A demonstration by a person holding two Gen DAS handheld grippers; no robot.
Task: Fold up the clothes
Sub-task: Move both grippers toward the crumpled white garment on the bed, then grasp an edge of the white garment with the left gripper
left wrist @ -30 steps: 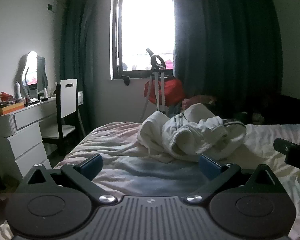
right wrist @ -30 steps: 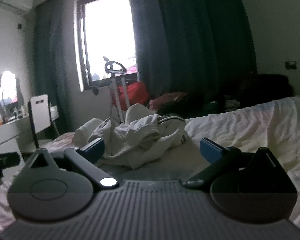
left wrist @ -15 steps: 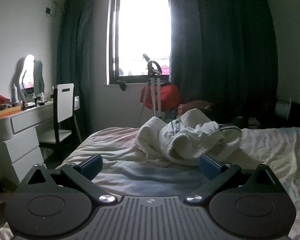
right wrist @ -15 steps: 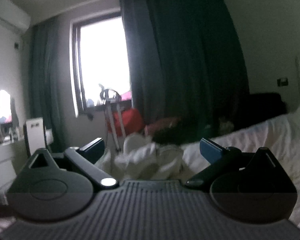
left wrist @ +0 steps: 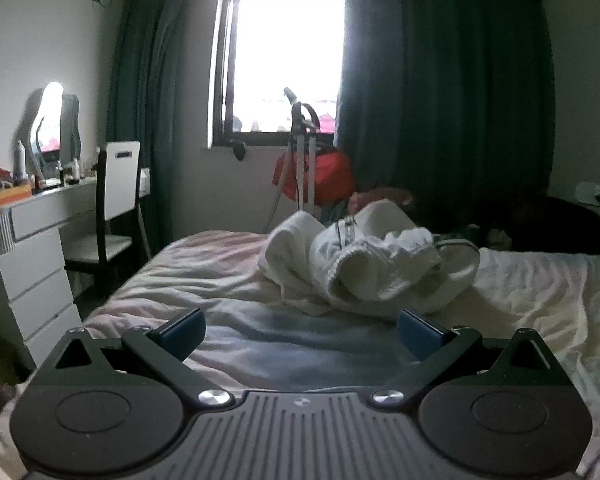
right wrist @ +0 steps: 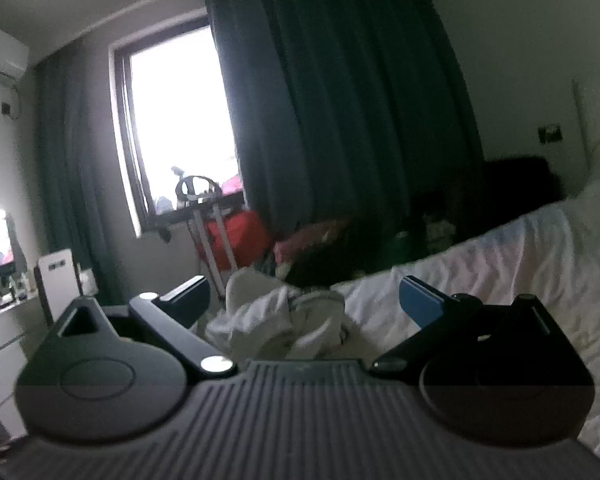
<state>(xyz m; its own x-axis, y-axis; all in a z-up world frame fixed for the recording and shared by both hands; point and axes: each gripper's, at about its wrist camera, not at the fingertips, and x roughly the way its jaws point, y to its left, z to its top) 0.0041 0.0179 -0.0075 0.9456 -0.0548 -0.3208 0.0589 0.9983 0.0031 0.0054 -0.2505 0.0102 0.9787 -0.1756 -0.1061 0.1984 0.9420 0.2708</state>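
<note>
A crumpled white garment [left wrist: 372, 264] lies in a heap on the bed [left wrist: 220, 276], near its far side. It also shows in the right wrist view [right wrist: 284, 320], lower and partly hidden behind the gripper body. My left gripper [left wrist: 302, 330] is open and empty, held above the bed short of the heap. My right gripper [right wrist: 304, 300] is open and empty, raised and tilted up toward the curtain, with the heap between its fingers in view but apart from them.
A white dresser [left wrist: 32, 264] with a mirror and a chair [left wrist: 116, 196] stand left of the bed. A window [left wrist: 284, 60], dark curtains [left wrist: 460, 100] and a red bag on a stand [left wrist: 320, 176] are behind the bed. Dark clutter [left wrist: 540, 220] lies at the far right.
The right gripper has lifted and tilted upward, so the garment sank low in its view. The left gripper shifted slightly; the right gripper no longer shows at its edge. Both stayed open.
</note>
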